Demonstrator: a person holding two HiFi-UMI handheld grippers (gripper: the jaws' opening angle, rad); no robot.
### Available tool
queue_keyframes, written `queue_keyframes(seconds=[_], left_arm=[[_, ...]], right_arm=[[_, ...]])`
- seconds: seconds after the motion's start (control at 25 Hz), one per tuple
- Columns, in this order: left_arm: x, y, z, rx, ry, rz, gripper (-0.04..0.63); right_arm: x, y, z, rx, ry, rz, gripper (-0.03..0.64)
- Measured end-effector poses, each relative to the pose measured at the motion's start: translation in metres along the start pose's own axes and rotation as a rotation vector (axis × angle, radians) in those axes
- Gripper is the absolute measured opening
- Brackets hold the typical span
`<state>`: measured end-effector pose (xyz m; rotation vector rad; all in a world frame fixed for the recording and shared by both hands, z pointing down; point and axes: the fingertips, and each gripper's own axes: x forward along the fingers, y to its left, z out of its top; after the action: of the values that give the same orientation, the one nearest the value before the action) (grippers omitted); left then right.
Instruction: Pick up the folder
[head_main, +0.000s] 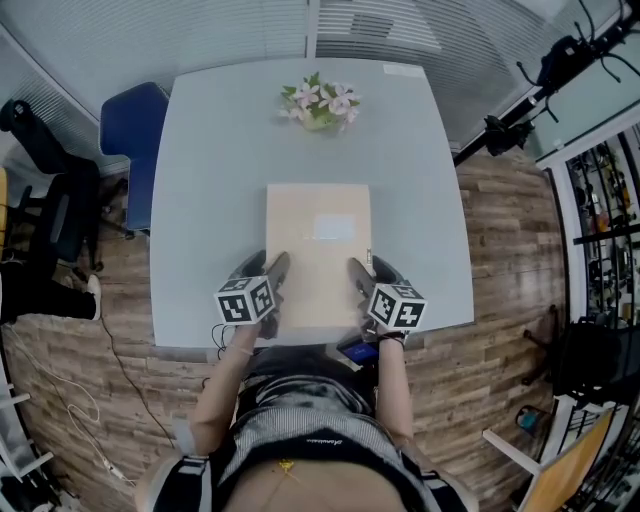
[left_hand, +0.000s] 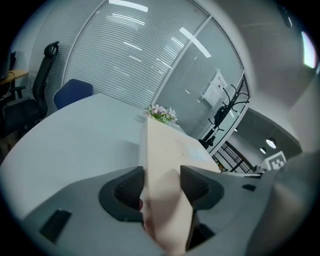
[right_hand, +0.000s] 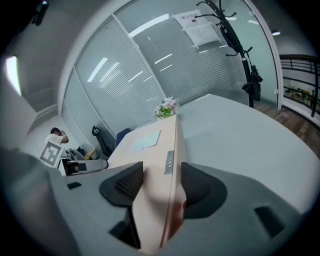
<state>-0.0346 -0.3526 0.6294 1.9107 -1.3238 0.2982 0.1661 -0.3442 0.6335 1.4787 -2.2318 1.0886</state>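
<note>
A beige folder (head_main: 319, 250) with a pale label lies over the near middle of the grey table (head_main: 210, 180), its near end lifted. My left gripper (head_main: 277, 272) is shut on the folder's near left edge. In the left gripper view the folder (left_hand: 162, 165) stands between the two pads (left_hand: 129, 189), pressed from both sides. My right gripper (head_main: 358, 274) is shut on the near right edge. The right gripper view shows that edge (right_hand: 165, 175), with a small metal clasp (right_hand: 169, 161), clamped between the pads (right_hand: 196, 185).
A small pot of pink and white flowers (head_main: 322, 104) stands at the table's far middle. A blue chair (head_main: 132, 140) sits at the far left, a black office chair (head_main: 55, 200) beyond it. A black stand (head_main: 540, 90) leans at the right.
</note>
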Motion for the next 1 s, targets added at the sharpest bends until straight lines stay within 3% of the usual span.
queue_keyframes(seconds=[0.56, 1.0], left_arm=[[-0.095, -0.075, 0.096, 0.11, -0.314, -0.048, 0.216], [-0.141, -0.115, 0.129, 0.157, -0.456, -0.08, 0.215]], right_arm=[[-0.093, 0.062, 0.1, -0.145, -0.258, 0.02, 0.232], [-0.145, 0.089, 0.141, -0.217, -0.372, 0.04, 0.23]])
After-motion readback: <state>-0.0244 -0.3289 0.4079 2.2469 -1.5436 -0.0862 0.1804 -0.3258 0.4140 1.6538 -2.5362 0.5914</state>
